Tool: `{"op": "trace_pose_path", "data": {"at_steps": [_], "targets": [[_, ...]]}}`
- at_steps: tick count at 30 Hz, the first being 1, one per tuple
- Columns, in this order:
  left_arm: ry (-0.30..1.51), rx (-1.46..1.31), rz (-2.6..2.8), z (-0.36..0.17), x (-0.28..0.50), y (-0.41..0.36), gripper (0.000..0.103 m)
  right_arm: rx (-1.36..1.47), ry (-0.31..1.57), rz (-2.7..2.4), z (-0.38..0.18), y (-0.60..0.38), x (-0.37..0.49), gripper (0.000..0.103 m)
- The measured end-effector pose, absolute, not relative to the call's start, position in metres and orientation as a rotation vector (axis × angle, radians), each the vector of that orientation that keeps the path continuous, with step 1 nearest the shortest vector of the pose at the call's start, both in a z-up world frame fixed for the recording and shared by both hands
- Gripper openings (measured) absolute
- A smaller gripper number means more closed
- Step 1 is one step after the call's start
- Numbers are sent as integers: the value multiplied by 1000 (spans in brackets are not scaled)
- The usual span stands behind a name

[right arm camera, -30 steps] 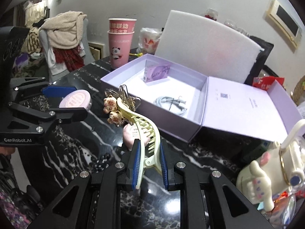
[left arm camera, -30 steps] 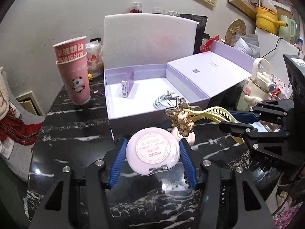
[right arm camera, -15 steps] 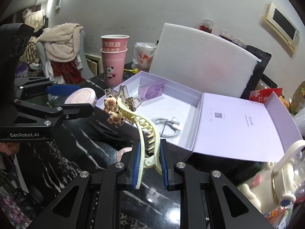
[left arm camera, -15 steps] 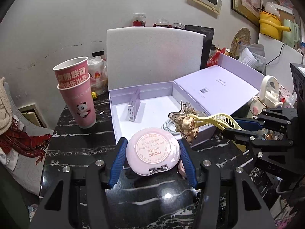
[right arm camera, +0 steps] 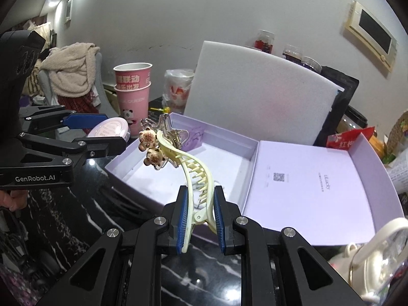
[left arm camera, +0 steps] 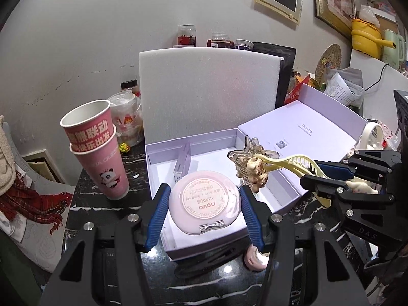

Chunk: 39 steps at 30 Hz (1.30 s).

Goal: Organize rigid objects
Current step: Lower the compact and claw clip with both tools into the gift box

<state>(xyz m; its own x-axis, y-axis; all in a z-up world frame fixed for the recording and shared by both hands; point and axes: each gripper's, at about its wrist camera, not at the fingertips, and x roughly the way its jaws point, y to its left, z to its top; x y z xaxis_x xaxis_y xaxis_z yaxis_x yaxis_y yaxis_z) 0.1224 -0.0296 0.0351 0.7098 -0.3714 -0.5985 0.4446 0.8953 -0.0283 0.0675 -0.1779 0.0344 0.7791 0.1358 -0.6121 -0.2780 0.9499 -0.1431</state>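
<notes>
Pink compact [left arm camera: 204, 201] between left hand-held gripper [left arm camera: 204, 213] fingers

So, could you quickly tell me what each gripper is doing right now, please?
Left gripper: shut on the pink compact.
Right gripper: shut on the hair clip.

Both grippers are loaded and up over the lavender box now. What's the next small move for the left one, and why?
Probably lower the left gripper straight down and release. It is shut on the pink compact, which hangs above the bare white floor at the near end of the open box. The small upright carton stands farther back, and the hair claw in the right gripper is off to the side.
</notes>
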Motion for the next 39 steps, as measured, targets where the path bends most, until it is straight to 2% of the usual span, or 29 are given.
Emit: {"op": "trace_pose_path", "data": {"at_steps": [24,39], "targets": [[603,161,-446,58,181,-52,55,-193,610,179,74,-198,138,19],[610,197,-424,49,230,-56,55,-222,692,146,60,-194,192,19]]}}
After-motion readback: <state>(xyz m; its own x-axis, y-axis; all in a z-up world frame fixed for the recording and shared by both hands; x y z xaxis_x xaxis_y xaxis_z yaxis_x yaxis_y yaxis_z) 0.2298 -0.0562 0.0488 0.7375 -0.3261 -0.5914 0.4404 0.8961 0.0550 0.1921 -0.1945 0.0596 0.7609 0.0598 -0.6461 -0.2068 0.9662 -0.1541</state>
